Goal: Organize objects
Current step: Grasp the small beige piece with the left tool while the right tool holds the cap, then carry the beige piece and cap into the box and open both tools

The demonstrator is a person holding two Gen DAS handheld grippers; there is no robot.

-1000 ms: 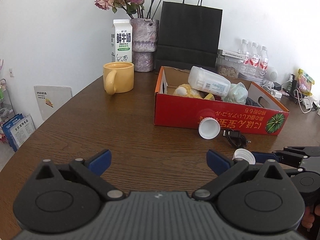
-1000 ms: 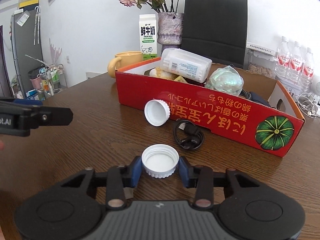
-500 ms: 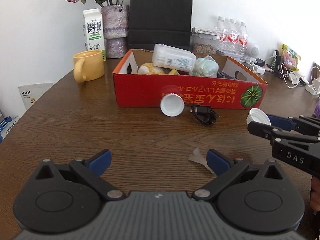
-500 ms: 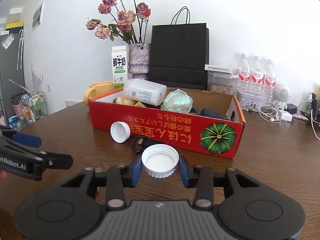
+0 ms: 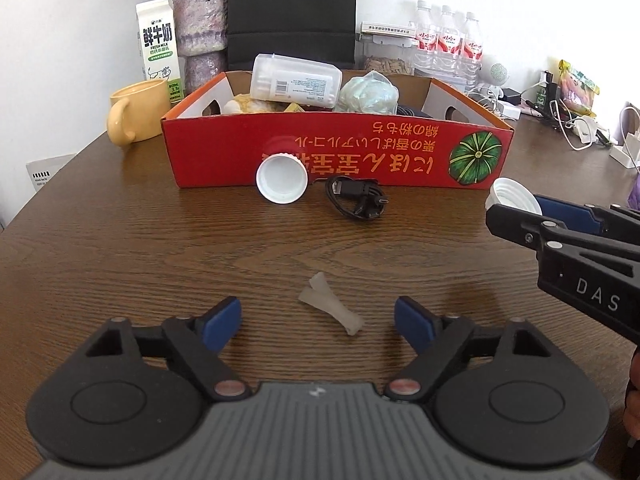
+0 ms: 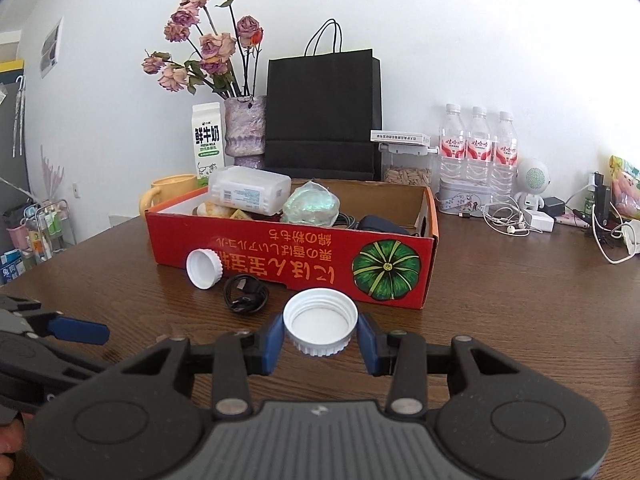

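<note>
Right gripper (image 6: 320, 336) clamps white cap (image 6: 320, 321) above table (image 5: 120, 248), before red box (image 5: 336, 152). Left gripper (image 5: 318, 318) jaws wide, just been closing, straddling scrap (image 5: 330, 309), no contact. Second cap (image 5: 281, 179), cable (image 5: 356, 198) against box front.

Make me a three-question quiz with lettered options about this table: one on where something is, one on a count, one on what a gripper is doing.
1. Where is the black cable?
A. in the mug
B. on the table before the red box
C. inside the black bag

2. How many white caps show?
A. one
B. two
C. four

3. What is the right gripper doing?
A. gripping a cap
B. gaping, holding nothing
C. gripping the cable

Answers:
1 B, the cable lies on the wood by the box's front wall.
2 B, the held cap plus the cap by the box.
3 A, both blue pads press the held cap's rim.
</note>
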